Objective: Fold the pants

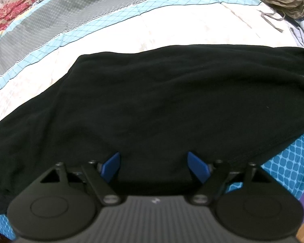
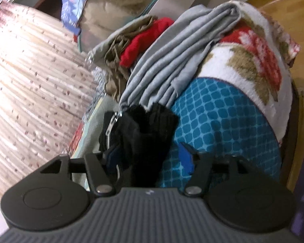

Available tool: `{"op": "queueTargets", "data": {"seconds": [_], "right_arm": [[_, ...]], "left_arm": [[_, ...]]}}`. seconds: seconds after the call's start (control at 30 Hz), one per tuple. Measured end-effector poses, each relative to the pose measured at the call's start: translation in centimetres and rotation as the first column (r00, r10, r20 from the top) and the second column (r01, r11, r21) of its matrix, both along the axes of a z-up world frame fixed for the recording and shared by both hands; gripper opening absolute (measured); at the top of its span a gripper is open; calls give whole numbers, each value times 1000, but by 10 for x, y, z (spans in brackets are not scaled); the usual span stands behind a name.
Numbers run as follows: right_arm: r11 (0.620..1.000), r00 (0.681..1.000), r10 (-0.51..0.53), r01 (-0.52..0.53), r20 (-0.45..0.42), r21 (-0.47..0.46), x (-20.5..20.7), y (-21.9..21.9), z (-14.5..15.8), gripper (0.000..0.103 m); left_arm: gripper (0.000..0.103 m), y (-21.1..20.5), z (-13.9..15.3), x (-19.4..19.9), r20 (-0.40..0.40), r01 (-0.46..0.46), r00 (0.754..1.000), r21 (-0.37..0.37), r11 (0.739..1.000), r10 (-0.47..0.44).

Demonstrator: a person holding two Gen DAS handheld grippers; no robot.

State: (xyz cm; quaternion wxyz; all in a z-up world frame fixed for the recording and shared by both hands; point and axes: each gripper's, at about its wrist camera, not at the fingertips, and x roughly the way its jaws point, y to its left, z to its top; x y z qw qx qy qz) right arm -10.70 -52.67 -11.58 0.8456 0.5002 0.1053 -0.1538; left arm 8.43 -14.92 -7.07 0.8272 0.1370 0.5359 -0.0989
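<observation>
Folding has barely begun, I judge: the black soft-knit pants (image 1: 162, 105) lie spread across the cream quilted bed cover (image 1: 192, 30), their near edge draping over the bed's side, and the left tongs (image 1: 154, 167) hover released above that edge. The right tongs (image 2: 150, 158) stand parted with a bunched end of the pants and a metal zipper pull (image 2: 114, 119) between them, though whether anything pinches it is unclear. Next comes clenching both and carrying an edge across; waistband and cuffs are cut off.
</observation>
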Motion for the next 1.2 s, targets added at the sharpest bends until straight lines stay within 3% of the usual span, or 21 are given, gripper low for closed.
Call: {"op": "queueTargets", "data": {"seconds": [0.37, 0.4, 0.43, 0.5, 0.6, 0.73, 0.8, 0.93, 1.03, 1.13, 1.2], "right_arm": [[993, 995, 98, -98, -2, -67, 42, -13, 1, 64], [993, 995, 98, -98, -3, -67, 44, -13, 1, 59], [992, 995, 102, -102, -5, -72, 43, -13, 2, 42], [990, 993, 114, -115, -20, -81, 42, -11, 4, 24], [982, 993, 119, -121, -22, -144, 37, 1, 17, 19], [949, 983, 183, -175, 8, -261, 35, 28, 50, 19], [920, 969, 247, -228, 22, -318, 39, 46, 67, 19], [810, 917, 399, -363, -21, -461, 57, 97, 92, 19], [697, 866, 490, -458, -99, -552, 73, 141, 97, 19], [610, 818, 545, -538, -185, -582, 88, 177, 92, 19], [559, 785, 578, -581, -225, -591, 96, 196, 86, 19]], "left_arm": [[78, 4, -1, 6, -13, -8, 1000, -6, 1000, 8], [78, 4, -1, 6, -13, -7, 1000, -4, 1000, 7], [78, 3, -1, 6, -12, -6, 1000, -3, 1000, 6], [77, 3, 1, 7, -12, -6, 1000, -9, 1000, 6], [74, 8, 8, 8, -2, -5, 1000, -50, 999, 5], [74, 17, 33, 11, 35, -7, 999, -175, 984, 14], [74, 25, 47, 15, 26, -2, 1000, -285, 959, 10], [78, 34, 68, 27, -40, 4, 999, -499, 867, -28], [82, 31, 74, 37, -69, 11, 996, -577, 817, -62], [94, 23, 72, 47, -96, 6, 992, -616, 787, -83], [94, 18, 66, 52, -122, -8, 989, -625, 780, -88]]}}
